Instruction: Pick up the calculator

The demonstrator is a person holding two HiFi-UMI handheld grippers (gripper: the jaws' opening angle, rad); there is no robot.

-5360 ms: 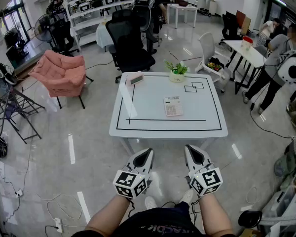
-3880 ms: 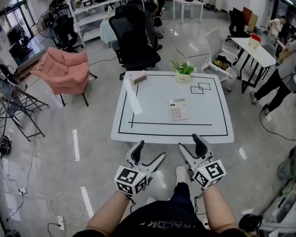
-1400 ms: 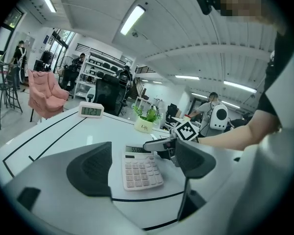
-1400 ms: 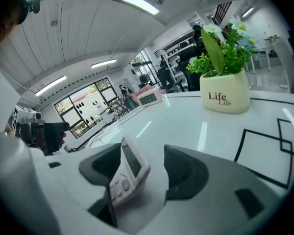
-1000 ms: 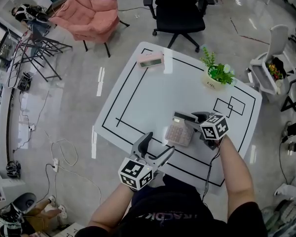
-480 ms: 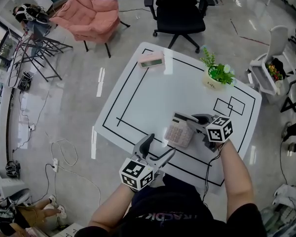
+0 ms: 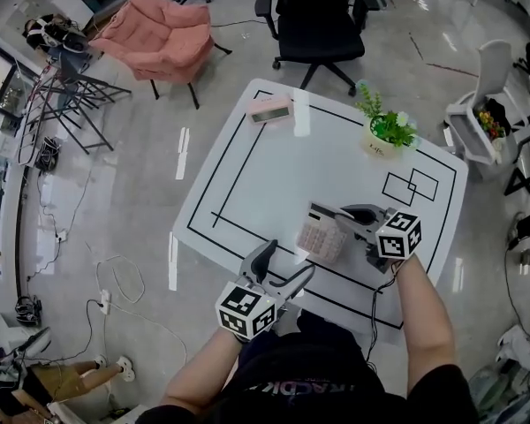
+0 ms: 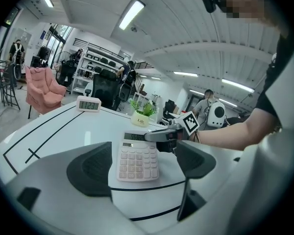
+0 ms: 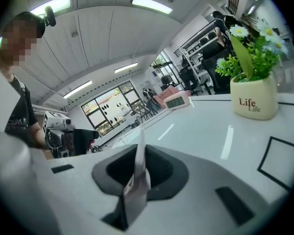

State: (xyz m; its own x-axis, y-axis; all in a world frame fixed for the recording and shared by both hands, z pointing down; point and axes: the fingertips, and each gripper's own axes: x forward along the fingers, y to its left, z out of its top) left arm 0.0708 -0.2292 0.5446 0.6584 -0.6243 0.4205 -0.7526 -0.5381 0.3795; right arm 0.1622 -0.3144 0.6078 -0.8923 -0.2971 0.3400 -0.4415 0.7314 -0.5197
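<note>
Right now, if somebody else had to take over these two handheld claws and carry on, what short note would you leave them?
Right gripper: fingers closing on the calculator, which stands edge-on between them, gripped at its display end.
Left gripper: fingers apart, nothing in them, hovering at the near edge of the table and pointing at the calculator.
Done: the reach and the grip.
Left: lift the calculator clear. It looks tilted up, but I cannot tell whether its near end has left the table.
</note>
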